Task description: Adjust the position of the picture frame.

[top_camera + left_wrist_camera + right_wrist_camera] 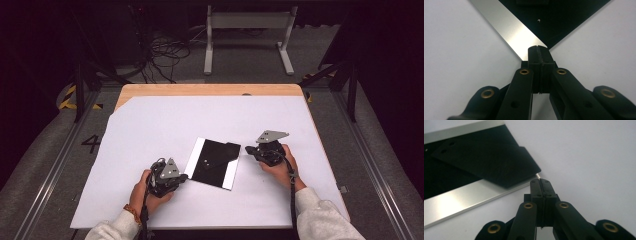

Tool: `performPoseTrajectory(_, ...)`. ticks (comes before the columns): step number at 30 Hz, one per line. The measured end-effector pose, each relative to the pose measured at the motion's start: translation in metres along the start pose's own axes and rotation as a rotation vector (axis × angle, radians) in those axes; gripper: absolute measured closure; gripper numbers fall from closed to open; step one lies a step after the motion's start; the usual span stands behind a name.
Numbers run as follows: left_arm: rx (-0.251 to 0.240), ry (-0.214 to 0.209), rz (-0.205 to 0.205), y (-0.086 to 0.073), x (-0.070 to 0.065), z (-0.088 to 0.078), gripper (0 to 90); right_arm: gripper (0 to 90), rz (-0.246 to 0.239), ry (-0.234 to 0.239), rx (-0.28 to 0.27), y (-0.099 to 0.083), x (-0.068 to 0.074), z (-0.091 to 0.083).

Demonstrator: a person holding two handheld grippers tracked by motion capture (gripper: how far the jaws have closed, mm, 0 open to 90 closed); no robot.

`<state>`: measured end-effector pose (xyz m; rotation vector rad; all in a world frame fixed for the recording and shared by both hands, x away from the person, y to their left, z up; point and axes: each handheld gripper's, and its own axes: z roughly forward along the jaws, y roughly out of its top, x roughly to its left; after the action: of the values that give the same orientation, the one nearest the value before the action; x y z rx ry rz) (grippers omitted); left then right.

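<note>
A black rectangular panel (212, 164) with a silver strip (195, 156) along each long side lies tilted on the white sheet (150, 125) in the middle of the table. A smaller dark plate (494, 162) with small holes rests on top of it, one corner overhanging the near silver strip (461, 200). My left gripper (185, 176) is shut and empty, its tips (539, 48) at the panel's near left corner by the silver strip (509, 27). My right gripper (248, 148) is also shut and empty, its tips (540, 181) just short of the panel's right corner.
The white sheet covers most of the wooden table (210, 90), whose bare edge shows at the back and right. Beyond the table, a white metal stand (247, 22) and loose cables (165, 55) are on the floor. Metal rails run along both sides.
</note>
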<state>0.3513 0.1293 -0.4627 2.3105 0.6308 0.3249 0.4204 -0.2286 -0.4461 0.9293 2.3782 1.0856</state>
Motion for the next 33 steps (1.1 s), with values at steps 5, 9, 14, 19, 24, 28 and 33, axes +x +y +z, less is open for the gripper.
performPoseTrajectory(5, -0.003, 0.006, -0.006, 0.003, 0.005, 0.004, 90.0, 90.0, 0.007, -0.029, 0.015, 0.003, -0.002, 0.009)
performPoseTrajectory(9, -0.005, 0.008, -0.013, 0.006, 0.010, 0.006, 90.0, 90.0, 0.032, -0.045, 0.014, 0.007, -0.007, 0.014)
performPoseTrajectory(14, -0.009, 0.013, -0.012, 0.008, 0.015, 0.010, 90.0, 90.0, 0.043, -0.056, 0.031, 0.005, -0.012, 0.020)
performPoseTrajectory(19, -0.010, 0.024, -0.008, 0.011, 0.017, 0.012, 90.0, 90.0, 0.054, -0.058, 0.032, 0.004, -0.015, 0.022)
performPoseTrajectory(24, -0.007, 0.023, -0.013, 0.012, 0.019, 0.013, 90.0, 90.0, 0.060, -0.059, 0.029, 0.004, -0.016, 0.023)
performPoseTrajectory(28, -0.011, 0.020, -0.011, 0.012, 0.020, 0.014, 90.0, 90.0, 0.058, -0.047, 0.033, 0.004, -0.017, 0.023)
performPoseTrajectory(33, -0.002, 0.030, -0.018, 0.013, 0.020, 0.013, 90.0, 90.0, 0.042, 0.003, 0.044, 0.003, -0.020, 0.021)
